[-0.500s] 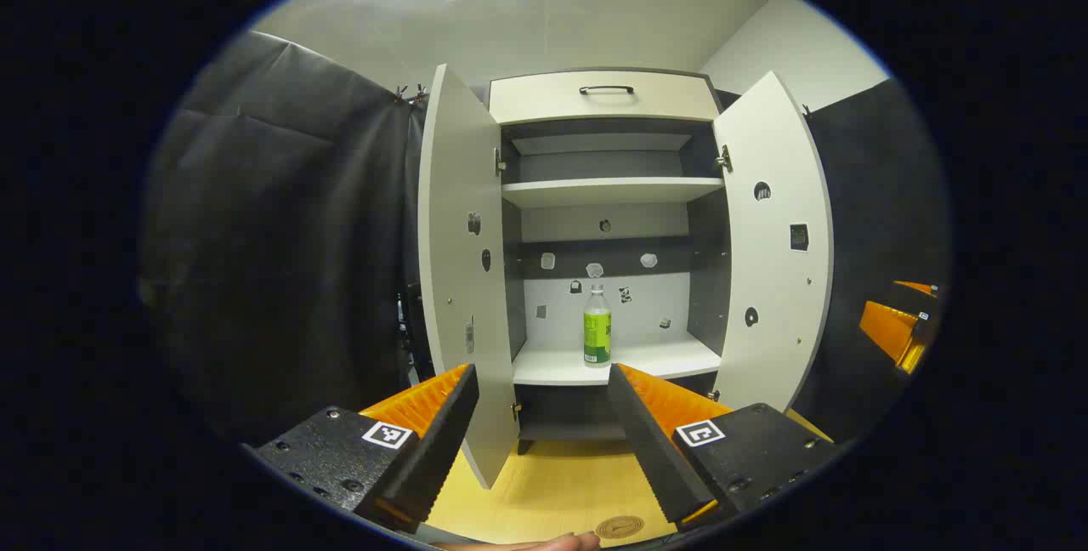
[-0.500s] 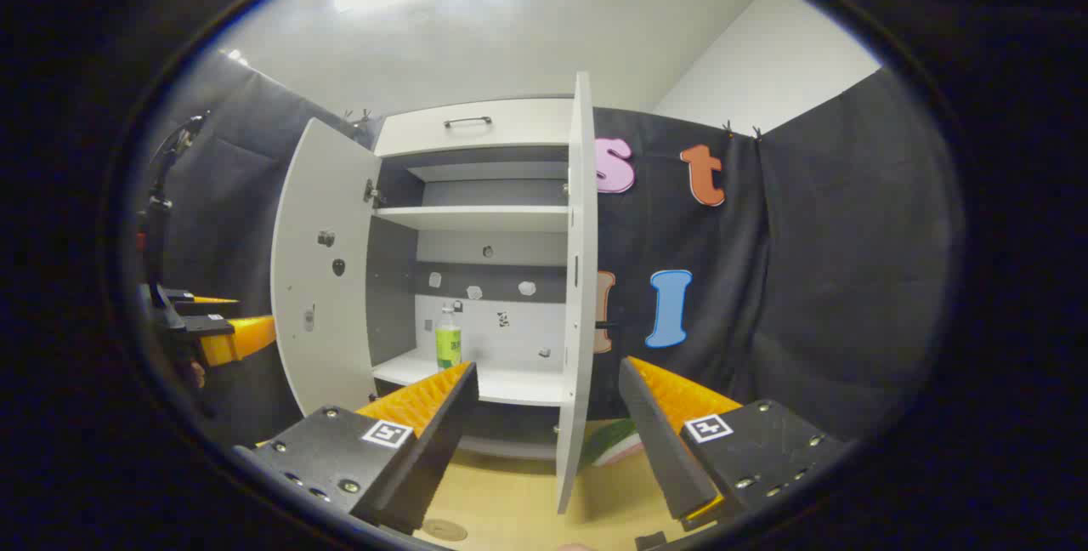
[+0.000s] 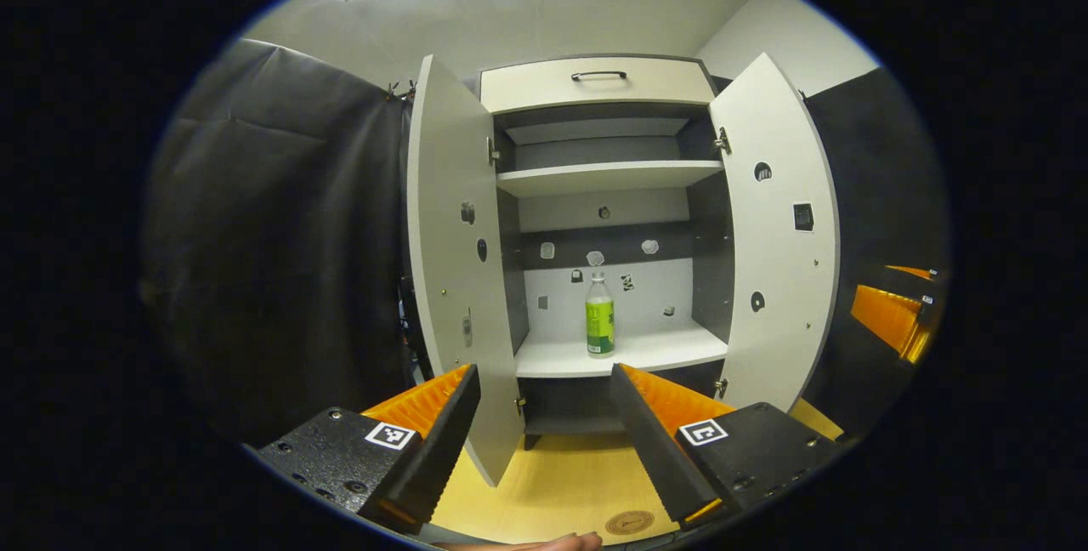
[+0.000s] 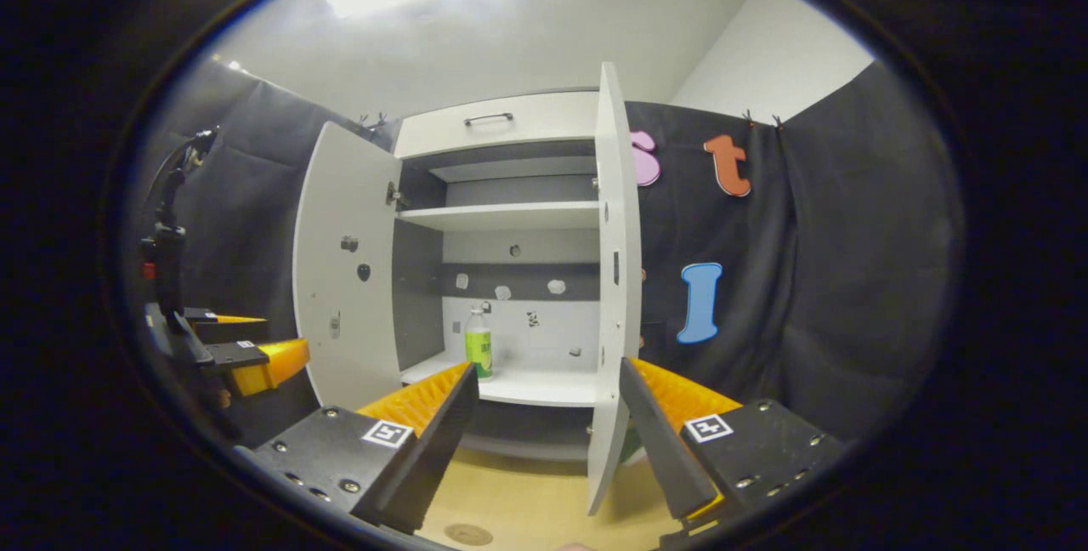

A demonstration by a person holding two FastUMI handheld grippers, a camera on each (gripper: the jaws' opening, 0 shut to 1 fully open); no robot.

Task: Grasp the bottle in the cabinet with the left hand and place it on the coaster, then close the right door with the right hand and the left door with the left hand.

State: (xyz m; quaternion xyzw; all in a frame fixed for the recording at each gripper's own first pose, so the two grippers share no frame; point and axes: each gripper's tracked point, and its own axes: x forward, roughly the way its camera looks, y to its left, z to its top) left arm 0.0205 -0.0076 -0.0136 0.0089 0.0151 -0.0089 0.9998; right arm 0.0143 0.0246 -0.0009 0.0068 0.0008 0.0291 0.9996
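Left gripper (image 3: 544, 389) jaws wide – bottle (image 3: 599, 324) upright on cabinet shelf (image 3: 620, 354), well apart.

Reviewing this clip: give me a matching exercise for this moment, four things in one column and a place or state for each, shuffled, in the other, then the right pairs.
Things:
1. bottle
2. coaster
3. left gripper
4. drawer

Places or states:
A. shut, at the top of the cabinet
B. upright on the lower shelf
C. open, holding nothing
D. flat on the wooden floor in front of the cabinet

Pairs: 1-B, 2-D, 3-C, 4-A
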